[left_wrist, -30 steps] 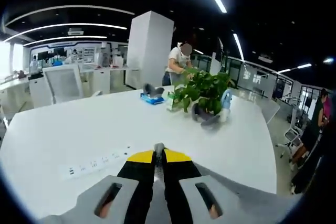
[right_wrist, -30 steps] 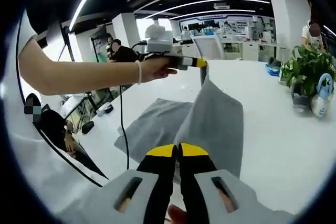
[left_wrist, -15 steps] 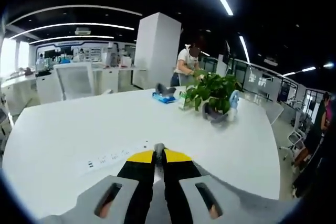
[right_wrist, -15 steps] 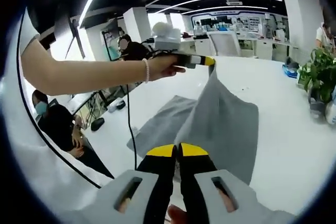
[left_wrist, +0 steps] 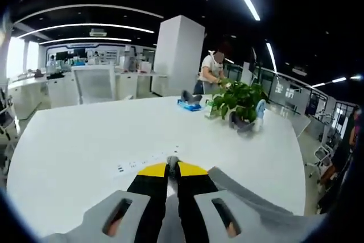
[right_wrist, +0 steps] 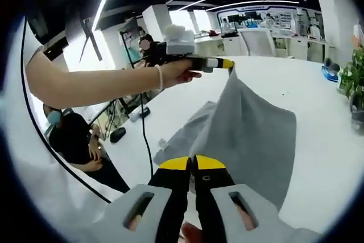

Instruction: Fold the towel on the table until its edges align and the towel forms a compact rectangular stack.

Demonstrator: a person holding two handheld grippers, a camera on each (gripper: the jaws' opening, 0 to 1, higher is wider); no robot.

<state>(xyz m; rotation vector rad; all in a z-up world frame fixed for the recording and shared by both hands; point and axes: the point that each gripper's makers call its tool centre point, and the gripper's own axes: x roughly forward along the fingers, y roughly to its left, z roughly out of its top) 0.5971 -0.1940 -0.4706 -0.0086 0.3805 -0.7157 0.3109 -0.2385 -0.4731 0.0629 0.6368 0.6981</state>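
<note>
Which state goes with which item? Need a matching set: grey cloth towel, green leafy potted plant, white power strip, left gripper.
Column 1
1. grey cloth towel
2. green leafy potted plant
3. white power strip
4. left gripper

Column 2
A. flat on the white table, ahead of the yellow jaw tips
B. held up by two corners, far edge on the table
C. standing near the table's far edge
D. shut on a towel corner, raised in a person's hand

Pairs: 1-B, 2-C, 3-A, 4-D
</note>
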